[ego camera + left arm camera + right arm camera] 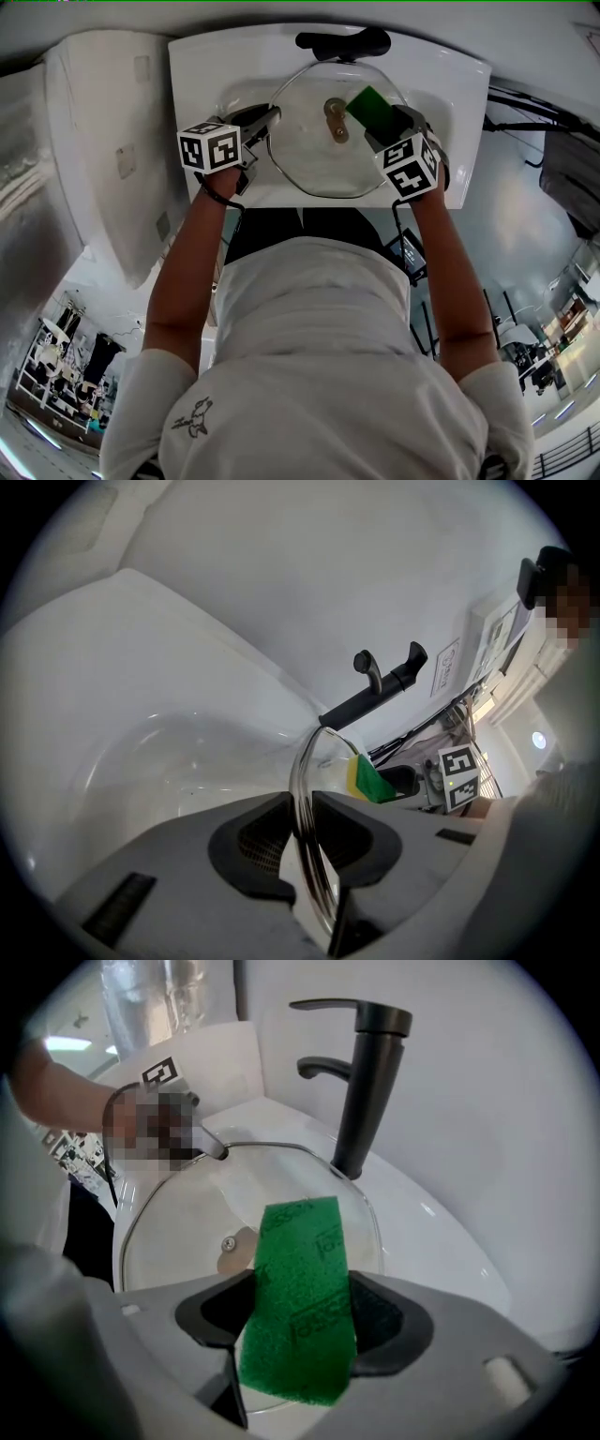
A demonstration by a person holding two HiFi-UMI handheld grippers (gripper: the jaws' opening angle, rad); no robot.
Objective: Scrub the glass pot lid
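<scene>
A round glass pot lid (319, 141) with a metal rim is held over the white sink basin (244, 94), underside up, its centre fitting (335, 118) showing. My left gripper (265, 120) is shut on the lid's rim at its left edge; in the left gripper view the rim (309, 855) runs between the jaws. My right gripper (392, 120) is shut on a green scouring sponge (371, 109) with a yellow backing (354, 776). The sponge (300, 1297) lies over the right part of the lid (187, 1232), touching the glass or just above it.
A black faucet (339, 42) stands at the back of the sink, close behind the lid (366, 1082). A towel or cloth (103, 150) hangs at the left of the sink. Dark cables (525, 103) run along the floor at the right.
</scene>
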